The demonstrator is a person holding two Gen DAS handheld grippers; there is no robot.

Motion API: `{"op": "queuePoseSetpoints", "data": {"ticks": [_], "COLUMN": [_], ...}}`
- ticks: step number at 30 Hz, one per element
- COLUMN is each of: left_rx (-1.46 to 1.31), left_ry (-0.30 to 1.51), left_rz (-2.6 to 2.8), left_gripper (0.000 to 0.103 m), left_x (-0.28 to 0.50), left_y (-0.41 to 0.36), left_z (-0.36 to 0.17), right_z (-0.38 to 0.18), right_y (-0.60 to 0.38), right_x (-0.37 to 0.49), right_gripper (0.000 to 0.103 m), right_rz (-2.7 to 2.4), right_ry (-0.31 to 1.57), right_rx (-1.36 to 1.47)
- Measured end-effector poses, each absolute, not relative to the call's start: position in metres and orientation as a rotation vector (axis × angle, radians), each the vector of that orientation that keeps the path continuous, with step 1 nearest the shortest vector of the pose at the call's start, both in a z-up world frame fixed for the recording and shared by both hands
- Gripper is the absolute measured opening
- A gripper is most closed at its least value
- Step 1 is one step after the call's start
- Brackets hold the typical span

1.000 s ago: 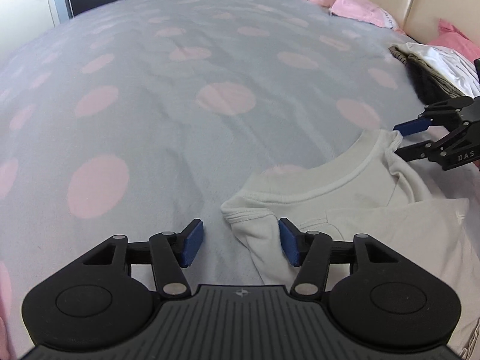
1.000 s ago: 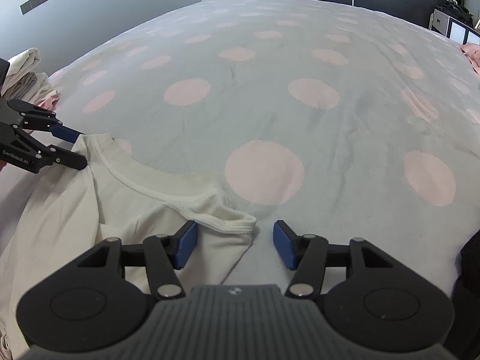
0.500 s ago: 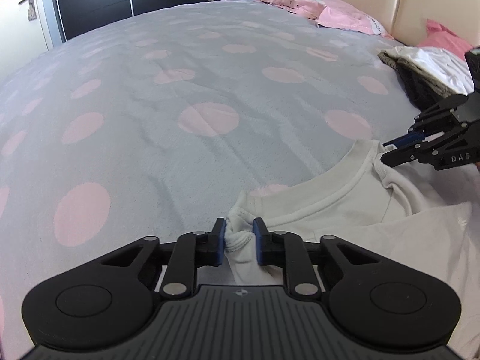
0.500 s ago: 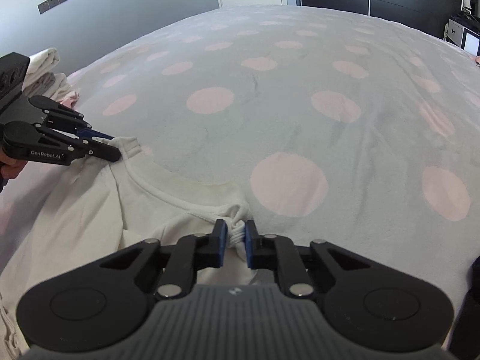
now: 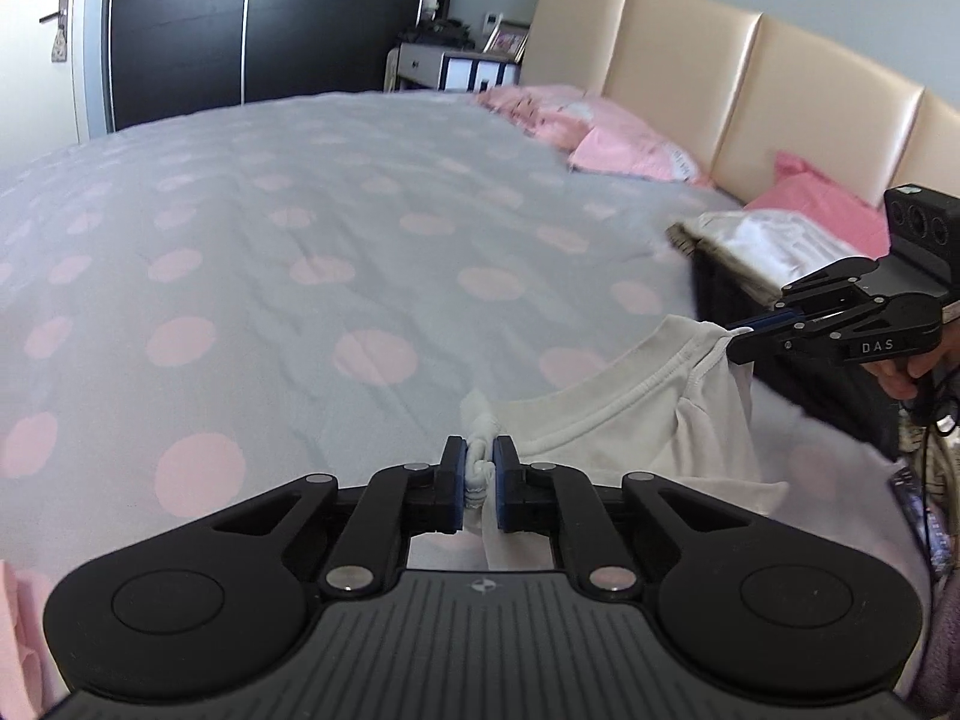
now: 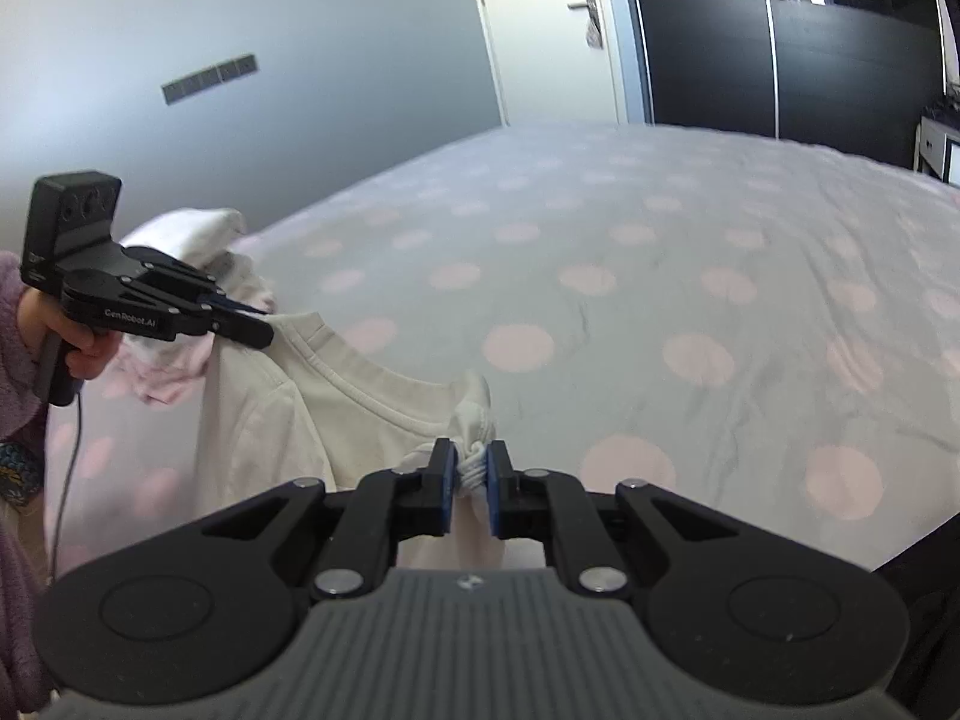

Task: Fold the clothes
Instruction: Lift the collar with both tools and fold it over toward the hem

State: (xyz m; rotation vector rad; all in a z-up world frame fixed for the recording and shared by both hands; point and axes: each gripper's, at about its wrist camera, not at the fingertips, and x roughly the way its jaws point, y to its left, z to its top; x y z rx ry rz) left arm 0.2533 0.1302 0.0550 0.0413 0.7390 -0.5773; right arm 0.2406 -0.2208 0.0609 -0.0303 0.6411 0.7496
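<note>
A cream white T-shirt hangs by its shoulders above the bed, neckline stretched between both grippers. My left gripper is shut on one bunched shoulder corner. My right gripper is shut on the other shoulder corner; the shirt drapes down to the left. The right gripper also shows in the left wrist view, pinching the shirt. The left gripper shows in the right wrist view, pinching the collar edge.
The bed has a grey cover with pink dots. A dark basket with folded white clothes stands at the right. Pink pillows lie by the beige headboard. A pile of pale clothes lies behind the left gripper. Dark wardrobes stand beyond.
Both grippers closed on the shirt's shoulder corners and lifted them off the bed. The shirt now hangs between them, and the cameras tilted up toward the room.
</note>
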Motion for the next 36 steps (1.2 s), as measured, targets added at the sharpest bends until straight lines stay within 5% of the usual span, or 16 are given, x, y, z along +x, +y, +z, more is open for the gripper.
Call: {"op": "queuePoseSetpoints", "data": {"ticks": [15, 26, 36], "left_rx": [0.059, 0.252, 0.558], "left_ry": [0.688, 0.912, 0.940], "left_rz": [-0.772, -0.842, -0.906], "left_gripper": [0.007, 0.007, 0.009], "left_x": [0.082, 0.002, -0.036], "left_y": [0.132, 0.118, 0.090], "left_z": [0.096, 0.025, -0.016], "right_z": [0.118, 0.046, -0.017], "right_y": [-0.254, -0.227, -0.195], "right_x": [0.074, -0.029, -0.051], "right_gripper": [0.012, 0.012, 0.012], "right_rz": [0.886, 1.020, 1.038], "right_ry": [0.563, 0.801, 0.932], "right_rx": [-0.044, -0.210, -0.424]}}
